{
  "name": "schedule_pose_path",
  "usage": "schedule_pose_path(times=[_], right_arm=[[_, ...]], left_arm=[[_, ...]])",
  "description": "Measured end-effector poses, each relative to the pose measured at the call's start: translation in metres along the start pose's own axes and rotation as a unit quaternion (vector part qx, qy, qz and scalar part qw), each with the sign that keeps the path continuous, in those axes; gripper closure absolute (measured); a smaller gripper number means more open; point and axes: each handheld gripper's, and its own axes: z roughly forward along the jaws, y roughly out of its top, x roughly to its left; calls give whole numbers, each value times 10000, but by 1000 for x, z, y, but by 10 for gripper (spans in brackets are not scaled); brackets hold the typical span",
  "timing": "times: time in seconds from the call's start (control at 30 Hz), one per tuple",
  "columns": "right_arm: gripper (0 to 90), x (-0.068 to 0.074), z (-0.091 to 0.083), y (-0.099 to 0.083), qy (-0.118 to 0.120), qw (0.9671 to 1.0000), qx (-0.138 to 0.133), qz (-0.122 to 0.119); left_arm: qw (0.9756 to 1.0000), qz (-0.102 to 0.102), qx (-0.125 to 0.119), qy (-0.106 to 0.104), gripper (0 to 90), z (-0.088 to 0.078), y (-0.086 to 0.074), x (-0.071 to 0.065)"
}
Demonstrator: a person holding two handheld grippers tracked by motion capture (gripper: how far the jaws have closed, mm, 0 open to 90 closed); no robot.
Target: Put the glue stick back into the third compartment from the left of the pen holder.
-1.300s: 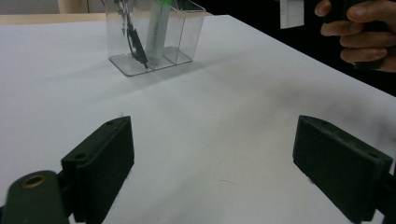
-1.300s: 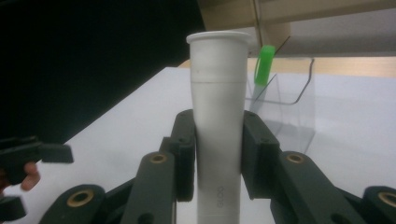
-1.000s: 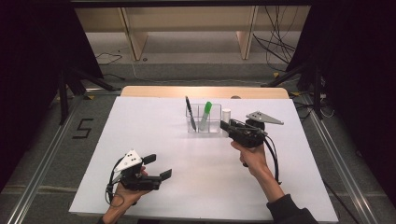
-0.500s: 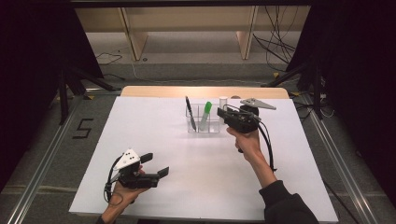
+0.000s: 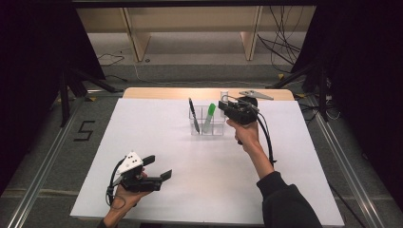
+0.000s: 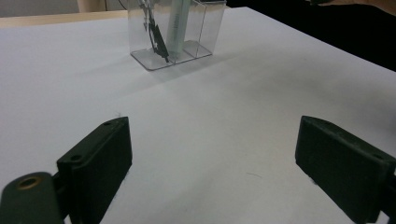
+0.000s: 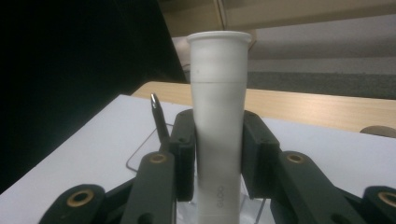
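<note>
A clear three-part holder [image 5: 203,126] stands at the table's far middle, with a black pen [image 5: 193,114] and a green marker [image 5: 208,118] in it. My right gripper [image 5: 227,108], just right of the holder, is shut on a white marker [image 7: 218,116] held upright; its lower end is hidden behind the jaws. The black pen [image 7: 159,119] rises just left of it. My left gripper [image 5: 159,167] rests low at the near left, open and with nothing in it. From there [image 6: 210,163] the holder [image 6: 205,28], the pen [image 6: 156,39] and the green marker [image 6: 177,23] lie well ahead.
The white table top [image 5: 142,133] ends in a wooden strip [image 5: 157,93] at the far side. Dark curtains flank both sides. A floor mark shaped like a 5 [image 5: 84,130] lies left of the table. A cable [image 5: 266,137] trails from the right gripper along the forearm.
My right gripper, still shut on the white marker, has moved left and farther up the view, closer over the holder. The left hand has stayed put.
</note>
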Motion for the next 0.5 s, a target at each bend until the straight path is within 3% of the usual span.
schedule_pose_path(times=[0.5], right_arm=[[699, -8, 28, -2, -325, 9994, 87, 41]], left_arm=[[10000, 13, -9, -14, 108, 0, 0, -1]])
